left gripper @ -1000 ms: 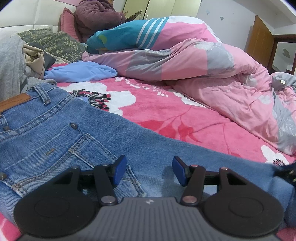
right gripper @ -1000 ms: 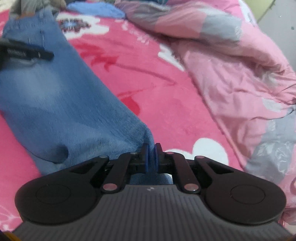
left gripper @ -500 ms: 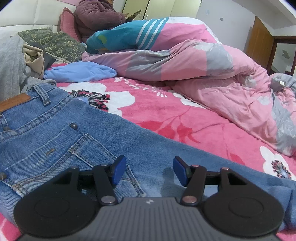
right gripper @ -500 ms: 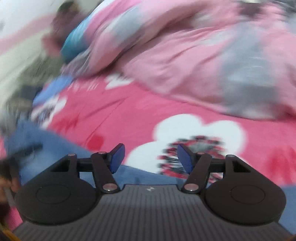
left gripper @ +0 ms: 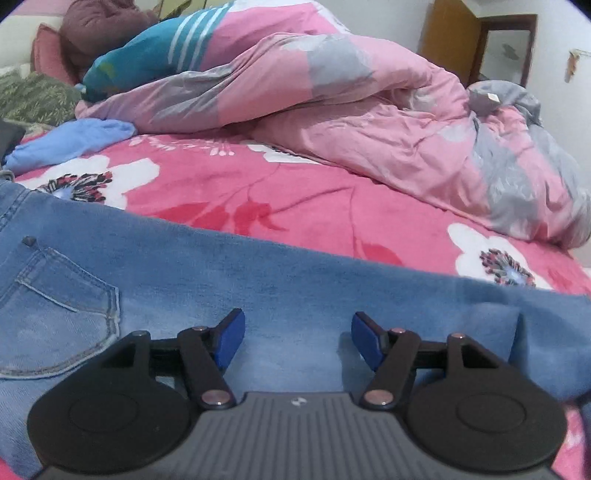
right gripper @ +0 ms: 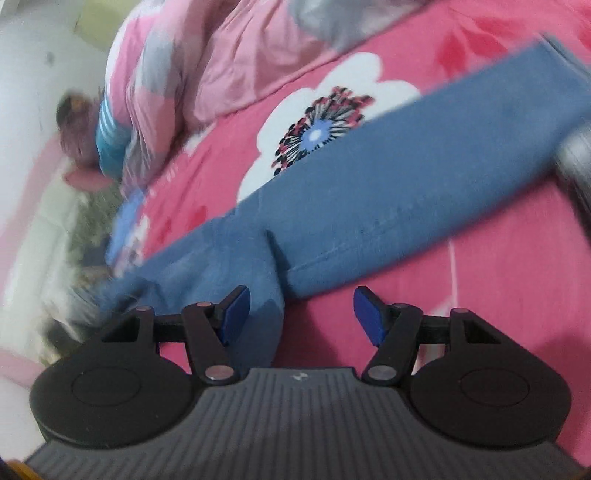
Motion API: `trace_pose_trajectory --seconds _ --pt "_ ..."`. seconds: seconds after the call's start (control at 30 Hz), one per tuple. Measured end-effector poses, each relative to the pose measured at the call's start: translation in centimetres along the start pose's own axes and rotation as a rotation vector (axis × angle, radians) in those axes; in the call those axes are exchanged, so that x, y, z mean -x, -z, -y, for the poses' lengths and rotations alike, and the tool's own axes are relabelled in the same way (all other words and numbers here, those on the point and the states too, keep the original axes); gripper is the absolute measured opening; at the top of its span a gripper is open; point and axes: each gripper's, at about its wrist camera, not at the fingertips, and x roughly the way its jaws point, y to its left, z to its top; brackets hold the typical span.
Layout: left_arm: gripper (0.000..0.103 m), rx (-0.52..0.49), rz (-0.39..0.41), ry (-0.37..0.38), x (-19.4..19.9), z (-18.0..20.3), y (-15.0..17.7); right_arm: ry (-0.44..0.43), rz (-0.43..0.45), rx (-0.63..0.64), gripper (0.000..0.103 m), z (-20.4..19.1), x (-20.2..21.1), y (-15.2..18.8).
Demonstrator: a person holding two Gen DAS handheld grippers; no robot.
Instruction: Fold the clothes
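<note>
Blue jeans lie stretched across the pink flowered bedspread, back pocket at the left, legs running right. My left gripper hovers just over the thigh part; its jaws are opening and nothing is between the pads. In the tilted, blurred right wrist view the jeans cross the frame diagonally, one leg lying over the other. My right gripper stands open beside the lower leg edge, over cloth and bedspread, gripping nothing.
A crumpled pink and grey duvet fills the far side of the bed. A light blue garment lies at the far left by patterned pillows. A person in a dark red top sits at the headboard.
The right gripper let go of the jeans leg end, opened, rolled strongly and swung along the leg. The left gripper slid right along the jeans and spread a little wider.
</note>
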Motion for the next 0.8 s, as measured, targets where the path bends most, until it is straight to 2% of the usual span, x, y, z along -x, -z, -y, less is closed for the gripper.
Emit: trace_pose_trajectory --seconds 0.03,0.1,0.13,0.2,0.3,0.43,0.5,0.53,0.57,0.6,0.63,0.67,0.8 --pt "0.066 0.012 0.001 0.010 0.0 -0.2 0.0 -0.019 0.029 -0.014 0.064 0.1 1.1 0.7" --pt "0.067 0.031 0.002 0.026 0.0 -0.6 0.2 -0.055 0.082 -0.021 0.074 -0.1 3.1 2.2" --pt "0.068 0.036 0.003 0.031 0.1 -0.7 0.2 -0.070 0.106 -0.006 0.083 -0.5 3.9 3.1" --pt "0.072 0.027 0.005 0.036 0.0 -0.6 0.3 -0.096 0.130 0.018 0.089 -1.3 4.9 4.8" --pt "0.075 0.011 0.007 0.039 -0.1 -0.4 0.3 -0.085 0.084 0.052 0.092 -2.7 3.9 6.4" --pt "0.076 0.030 0.013 0.060 -0.2 -0.8 0.2 0.011 0.007 0.129 0.092 -4.3 0.5 7.1" --pt "0.077 0.041 0.015 0.071 -0.2 -1.0 0.2 0.048 -0.014 0.153 0.084 -4.6 -0.8 7.6" --pt "0.077 0.043 0.016 0.074 -0.2 -1.1 0.2 0.074 -0.024 0.170 0.059 -4.8 -1.3 7.8" --pt "0.078 0.045 0.016 0.076 -0.2 -1.1 0.2 0.106 -0.034 0.194 0.028 -5.2 -1.6 8.0" --pt "0.078 0.047 0.017 0.077 -0.2 -1.2 0.2 0.139 -0.043 0.218 0.012 -5.6 -1.8 8.2" --pt "0.078 0.048 0.018 0.079 -0.2 -1.2 0.2 0.165 -0.046 0.241 0.004 -6.2 -1.7 8.3" --pt "0.078 0.050 0.018 0.080 -0.2 -1.2 0.2 0.191 -0.029 0.273 0.004 -6.9 -1.3 8.3" --pt "0.078 0.057 0.020 0.085 -0.2 -1.3 0.2 0.339 0.177 0.553 0.004 -12.9 2.9 8.1"
